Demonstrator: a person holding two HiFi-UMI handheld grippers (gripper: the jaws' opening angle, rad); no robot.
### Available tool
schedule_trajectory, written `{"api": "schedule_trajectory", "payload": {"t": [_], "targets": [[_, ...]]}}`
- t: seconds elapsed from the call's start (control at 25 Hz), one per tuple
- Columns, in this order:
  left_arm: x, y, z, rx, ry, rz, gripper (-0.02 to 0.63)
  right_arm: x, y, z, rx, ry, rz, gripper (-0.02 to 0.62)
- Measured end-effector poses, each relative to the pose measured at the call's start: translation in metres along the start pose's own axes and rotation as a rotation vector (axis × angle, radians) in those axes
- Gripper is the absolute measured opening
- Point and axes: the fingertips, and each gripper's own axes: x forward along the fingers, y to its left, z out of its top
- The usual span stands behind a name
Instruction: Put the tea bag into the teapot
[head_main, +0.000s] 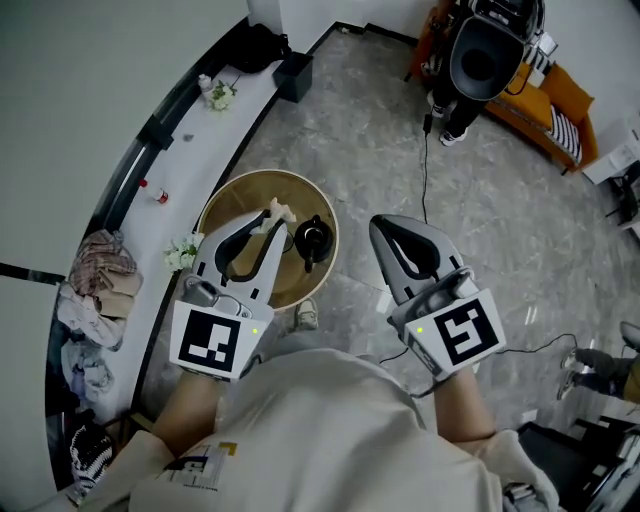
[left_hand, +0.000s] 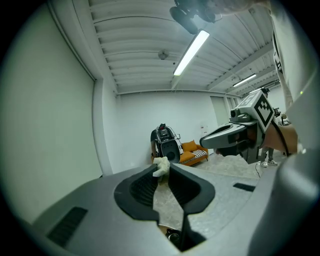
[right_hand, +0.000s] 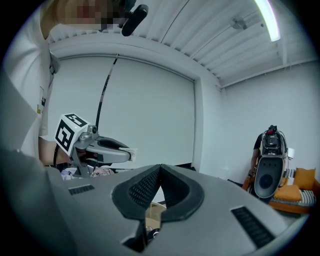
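Note:
My left gripper (head_main: 275, 212) is shut on a small whitish tea bag (head_main: 281, 210), pinched at the jaw tips above the round wooden table (head_main: 226, 200). The black teapot (head_main: 312, 239) stands on that table just right of the tea bag. In the left gripper view the tea bag (left_hand: 161, 166) sticks up between the fingertips, and a dark part of the teapot (left_hand: 173, 235) shows low in the gap. My right gripper (head_main: 378, 226) hovers right of the table, shut and empty; its tips meet in the right gripper view (right_hand: 160, 167), where the left gripper (right_hand: 100, 150) shows the tea bag (right_hand: 131, 151).
White flowers (head_main: 183, 252) lie at the table's left edge. A pile of cloth (head_main: 100, 272) sits by the curved wall. A black box (head_main: 294, 76), a black machine (head_main: 482, 52) and an orange sofa (head_main: 548, 112) stand farther off. A cable (head_main: 424, 170) runs across the floor.

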Motion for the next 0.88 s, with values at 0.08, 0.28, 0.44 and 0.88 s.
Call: {"api": "schedule_trajectory", "payload": {"t": [0.08,0.28,0.44,0.88], "targets": [[0.007,0.014,-0.004,0.0,0.0,-0.008,0.071,0.017,-0.003,0.002,-0.005,0.003,-0.003,0.006],[0.028,0.05,-0.016,-0.005,-0.001,-0.028,0.071,0.059,-0.009,0.008,-0.016,0.011,-0.018,0.006],[0.041,0.07,-0.022,-0.006,0.002,-0.039,0.071,0.083,-0.016,0.007,-0.019,0.026,-0.026,0.006],[0.053,0.077,-0.044,0.013,0.023,-0.059,0.071,0.098,-0.028,-0.007,0.001,0.05,-0.053,0.006]]}}
